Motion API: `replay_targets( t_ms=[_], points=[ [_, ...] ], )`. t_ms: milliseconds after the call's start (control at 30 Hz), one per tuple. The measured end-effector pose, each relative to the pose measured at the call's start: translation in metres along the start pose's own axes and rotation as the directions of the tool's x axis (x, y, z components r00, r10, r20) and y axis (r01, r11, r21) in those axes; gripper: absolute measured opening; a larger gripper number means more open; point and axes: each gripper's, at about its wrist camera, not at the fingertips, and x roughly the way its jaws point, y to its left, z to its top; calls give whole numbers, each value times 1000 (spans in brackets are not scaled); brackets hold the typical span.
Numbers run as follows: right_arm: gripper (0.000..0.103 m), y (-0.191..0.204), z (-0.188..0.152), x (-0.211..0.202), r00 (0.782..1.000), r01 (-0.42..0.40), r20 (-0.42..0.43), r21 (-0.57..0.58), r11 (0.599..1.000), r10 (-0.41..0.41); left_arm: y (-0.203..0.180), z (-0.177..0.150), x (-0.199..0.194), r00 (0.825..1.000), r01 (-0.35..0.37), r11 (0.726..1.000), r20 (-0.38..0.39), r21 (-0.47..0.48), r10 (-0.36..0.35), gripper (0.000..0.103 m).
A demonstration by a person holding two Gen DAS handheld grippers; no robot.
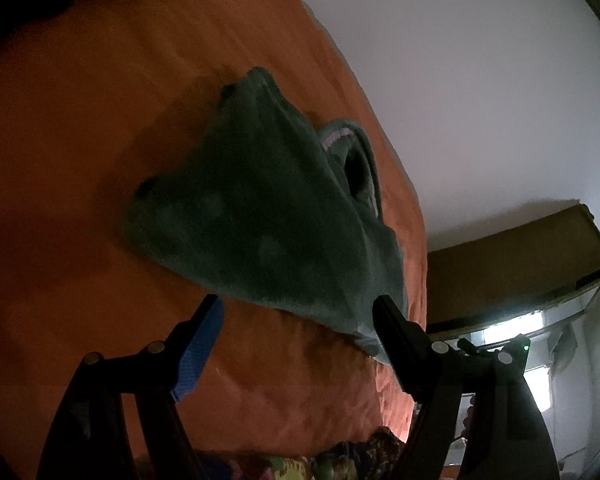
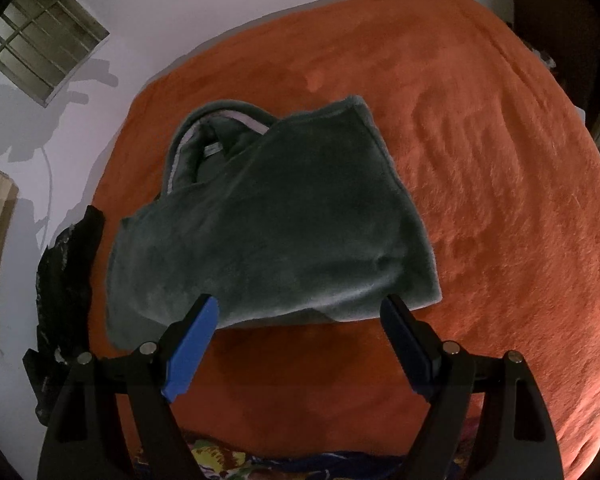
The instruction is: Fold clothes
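Nearest the cameras, a strip of patterned multicoloured fabric (image 2: 220, 460) runs along the bottom edge, mostly cut off. Beyond it spreads a plush orange blanket (image 2: 480, 200) covering the bed, its nap ruffled into ridges on the right side of the right wrist view.

The left gripper (image 1: 300, 312) has its jaws standing wide apart, nothing between them, above the blanket just short of the garment's near edge. The right gripper (image 2: 300, 312) is likewise spread wide and empty, with its blue-padded fingertips (image 2: 204, 316) seen against the garment's near hem; whether they touch it cannot be told.

The dark green fleece garment (image 2: 268, 216) lies on the blanket, folded into a rough, thick rectangle. At its far end a hood or collar with pale trim (image 2: 220, 120) opens upward, and a small label shows inside.

To the left of the bed in the right wrist view, a crumpled black plastic bag (image 2: 64, 280) sits against the pale wall (image 2: 140, 20), which carries a barred window (image 2: 44, 40) higher up. In the left wrist view a brown cardboard slab (image 1: 520, 264) stands past the bed's edge, with bright, blown-out light below it that cannot be made out. The dim lighting blurs the garment's folds there.
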Motion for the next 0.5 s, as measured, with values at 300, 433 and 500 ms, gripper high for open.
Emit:
replay_targets(
  t_ms=[300,433,500],
  points=[
    [83,-5,-2,-5,1000,-26,1,14,1000,26,-17,-12,-5,1000,22,999,-13,29,-22,78],
    [83,-8,-3,-5,999,-42,-9,31,999,42,-24,-17,-4,999,39,999,-29,36,-38,78],
    [83,-9,-3,-6,999,-51,-11,39,998,52,-26,-19,-3,998,46,998,-37,35,-45,78]
  ],
)
